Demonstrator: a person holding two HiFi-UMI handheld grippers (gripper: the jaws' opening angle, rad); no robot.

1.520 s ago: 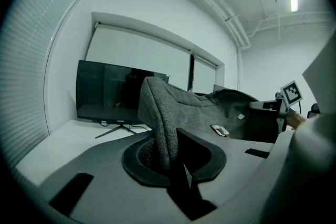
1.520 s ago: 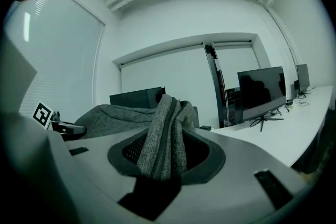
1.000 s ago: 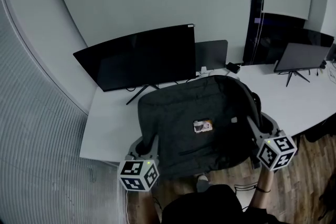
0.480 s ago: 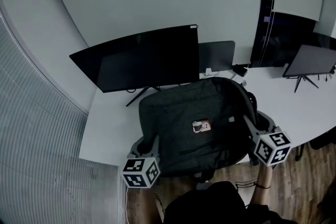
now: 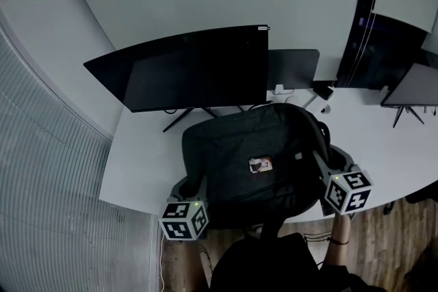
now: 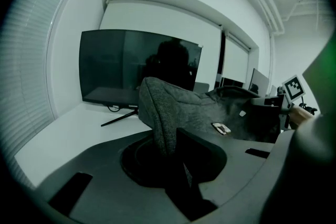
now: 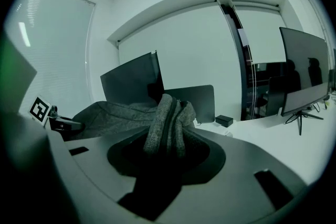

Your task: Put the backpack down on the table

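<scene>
A dark grey backpack (image 5: 253, 161) with a small printed tag (image 5: 261, 164) is held flat over the near part of the white table (image 5: 144, 154), its near end past the table's edge. My left gripper (image 5: 194, 189) is shut on the backpack's near left corner; in the left gripper view the grey fabric (image 6: 160, 107) is pinched in that gripper (image 6: 167, 147). My right gripper (image 5: 321, 164) is shut on the right side, and in the right gripper view a bunched fold of fabric (image 7: 168, 118) fills that gripper (image 7: 165, 150). Whether the backpack rests on the tabletop I cannot tell.
A large black monitor (image 5: 185, 68) on a stand is just behind the backpack. A smaller dark screen (image 5: 294, 68) and a small black box (image 5: 323, 91) lie behind it to the right. Another monitor (image 5: 414, 87) stands at the far right. Wooden floor (image 5: 383, 243) shows below the edge.
Both grippers and the backpack have moved forward over the table and sunk lower. Both grips look unchanged.
</scene>
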